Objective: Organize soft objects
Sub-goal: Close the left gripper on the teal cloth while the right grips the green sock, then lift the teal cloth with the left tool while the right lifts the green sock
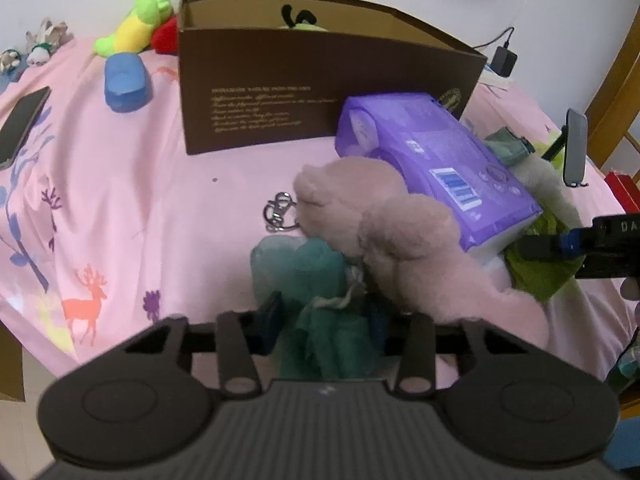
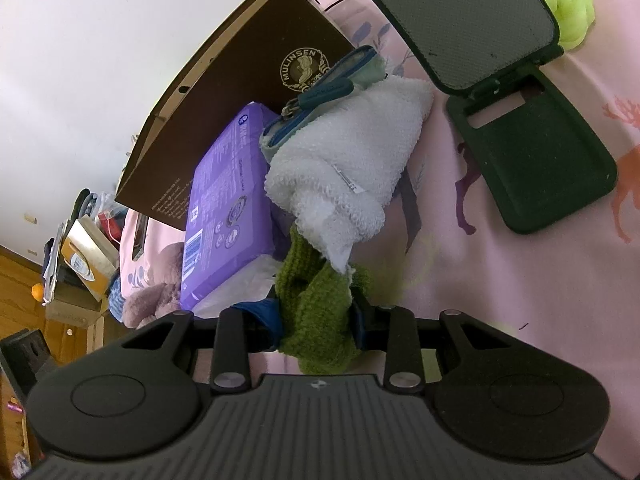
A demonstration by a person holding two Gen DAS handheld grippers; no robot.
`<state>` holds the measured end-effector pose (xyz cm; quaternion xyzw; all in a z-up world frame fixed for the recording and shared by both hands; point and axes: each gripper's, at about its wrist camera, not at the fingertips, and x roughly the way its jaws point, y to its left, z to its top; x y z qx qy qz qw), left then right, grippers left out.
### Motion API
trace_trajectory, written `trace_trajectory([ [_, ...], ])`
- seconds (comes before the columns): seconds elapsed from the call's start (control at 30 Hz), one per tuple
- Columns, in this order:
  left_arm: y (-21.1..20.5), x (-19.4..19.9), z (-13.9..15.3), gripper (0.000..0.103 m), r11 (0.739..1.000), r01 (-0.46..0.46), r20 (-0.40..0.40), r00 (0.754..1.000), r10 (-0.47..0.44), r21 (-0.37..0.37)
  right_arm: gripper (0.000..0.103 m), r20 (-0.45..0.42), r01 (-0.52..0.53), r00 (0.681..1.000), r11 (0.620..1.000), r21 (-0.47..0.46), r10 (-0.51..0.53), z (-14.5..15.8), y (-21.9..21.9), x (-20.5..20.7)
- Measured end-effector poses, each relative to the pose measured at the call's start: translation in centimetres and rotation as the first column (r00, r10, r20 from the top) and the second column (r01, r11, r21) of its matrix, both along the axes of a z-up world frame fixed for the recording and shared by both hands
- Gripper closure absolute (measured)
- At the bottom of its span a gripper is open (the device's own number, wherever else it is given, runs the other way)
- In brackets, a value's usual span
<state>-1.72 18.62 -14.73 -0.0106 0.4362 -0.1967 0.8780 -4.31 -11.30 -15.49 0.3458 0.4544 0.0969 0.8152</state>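
Note:
My left gripper (image 1: 325, 316) is shut on a teal mesh puff (image 1: 308, 276) that bunches up between its blue pads, low on the pink sheet (image 1: 120, 200). A pink plush toy (image 1: 384, 224) lies right behind the puff, its metal keyring (image 1: 278, 212) to the left. My right gripper (image 2: 314, 320) is shut on a green knitted cloth (image 2: 316, 292); in the left wrist view it enters from the right edge as the right gripper (image 1: 560, 244). A white towel (image 2: 352, 160) and a teal zip pouch (image 2: 320, 92) lie on the cloth's far end. A purple tissue pack (image 1: 440, 160) leans by the open brown box (image 1: 320, 92).
A dark folding phone stand (image 2: 520, 80) stands on the sheet to the right. A phone (image 1: 22, 128), a blue foam piece (image 1: 126, 80), a green-yellow plush (image 1: 132, 28) and a red toy (image 1: 166, 36) lie left of the box. A neon green tuft (image 2: 568, 0) sits far right.

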Motion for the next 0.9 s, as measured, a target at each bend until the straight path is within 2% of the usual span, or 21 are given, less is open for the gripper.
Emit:
trace_trajectory([
  [0.07,0.3,-0.1,0.2,0.071,1.0,-0.004,0.002,1.0,0.004,0.006,0.091,0.002,-0.008,1.0,1.0,-0.009,0.008,0.1,0.1,0.0],
  [0.17,0.7,-0.5,0.7,0.074,1.0,-0.007,0.009,1.0,0.007,0.018,0.096,0.0,-0.015,1.0,1.0,-0.027,0.015,0.2,0.2,0.1],
  [0.27,1.3,-1.1,1.8,0.075,1.0,-0.009,0.024,1.0,0.009,0.013,0.099,-0.007,-0.012,1.0,1.0,-0.019,0.012,0.1,0.0,0.1],
  [0.37,1.7,-1.8,3.5,0.076,1.0,-0.009,0.073,0.997,0.008,0.017,0.1,-0.014,-0.014,1.0,1.0,-0.013,0.014,0.1,-0.2,0.1],
  [0.67,2.6,-2.3,9.6,0.076,0.989,-0.008,0.206,0.978,0.039,-0.15,0.101,-0.026,-0.016,1.0,0.999,0.034,0.017,0.1,-0.8,-0.7],
  [0.9,2.1,-2.1,12.6,0.076,0.975,0.031,0.264,0.964,0.03,-0.222,0.101,-0.013,-0.043,0.999,0.995,0.092,0.044,0.6,-1.3,-2.1],
])
